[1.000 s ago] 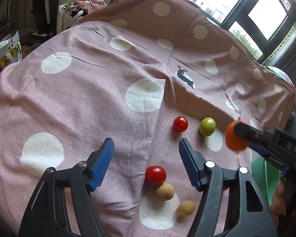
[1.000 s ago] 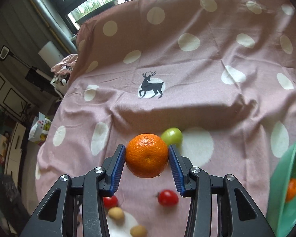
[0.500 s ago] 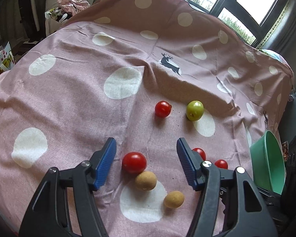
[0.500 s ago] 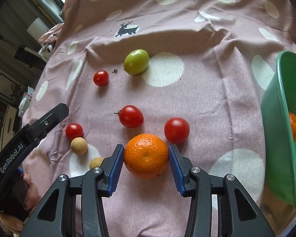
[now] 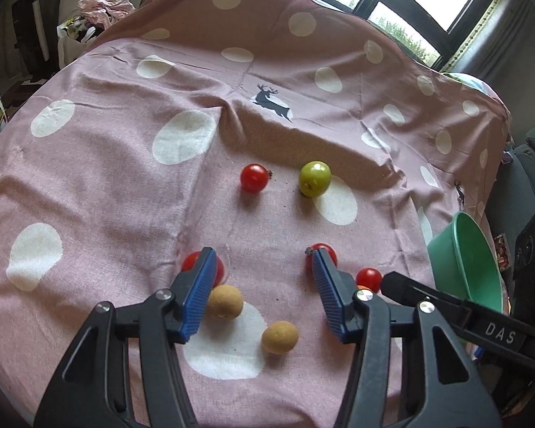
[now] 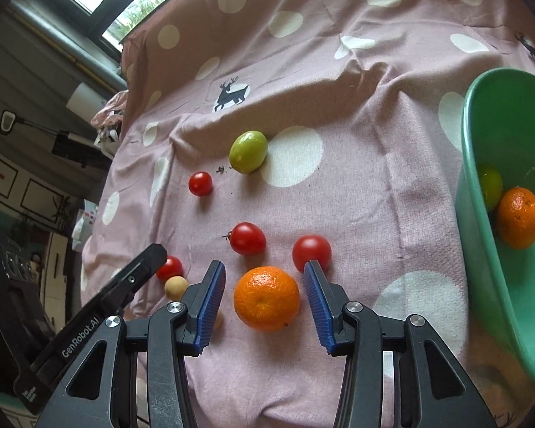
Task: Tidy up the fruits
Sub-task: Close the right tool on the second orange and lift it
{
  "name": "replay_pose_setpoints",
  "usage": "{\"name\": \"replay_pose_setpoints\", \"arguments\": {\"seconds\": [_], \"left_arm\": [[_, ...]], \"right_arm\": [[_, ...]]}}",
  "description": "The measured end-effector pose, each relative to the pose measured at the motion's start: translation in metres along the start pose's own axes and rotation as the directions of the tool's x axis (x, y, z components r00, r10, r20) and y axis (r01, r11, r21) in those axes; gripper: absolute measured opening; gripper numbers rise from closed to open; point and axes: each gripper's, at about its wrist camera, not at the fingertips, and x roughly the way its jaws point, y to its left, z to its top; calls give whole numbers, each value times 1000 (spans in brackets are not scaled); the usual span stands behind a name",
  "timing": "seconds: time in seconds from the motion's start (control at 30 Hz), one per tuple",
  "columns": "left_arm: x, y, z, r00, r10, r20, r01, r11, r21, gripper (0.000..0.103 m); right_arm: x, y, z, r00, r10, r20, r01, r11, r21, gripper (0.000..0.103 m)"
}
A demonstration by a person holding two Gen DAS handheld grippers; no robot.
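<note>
My right gripper [image 6: 264,299] straddles the orange [image 6: 266,298] on the cloth-covered surface [image 6: 374,114], fingers spread clear of it; the green bowl [image 6: 481,249] lies right. My left gripper [image 5: 264,292] hovers open.

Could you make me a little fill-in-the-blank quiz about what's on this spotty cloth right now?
1. The right gripper has its jaws open around an ______.
2. The green bowl already holds a green fruit and an ______.
3. The lone green fruit on the cloth lies beside a ______ spot.
4. The two tan round fruits near the left gripper rest on the ______.

Missing words: orange; orange; white; cloth
</note>
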Motion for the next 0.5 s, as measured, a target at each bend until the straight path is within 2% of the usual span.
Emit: {"name": "replay_pose_setpoints", "arguments": {"seconds": [0.17,0.3,0.5], "left_arm": [[5,-23,-9,992,-109,-63,113,991,66,54],[19,-40,-18,983,-128,-132,142,985,98,53],[31,-54,-27,972,-140,-189,166,977,132,53]], "right_arm": [[-6,-15,3,997,79,11,-80,992,93,47],[0,-24,2,994,105,-15,-102,983,151,47],[12,-29,1,990,131,-60,-118,974,192,47]]}}
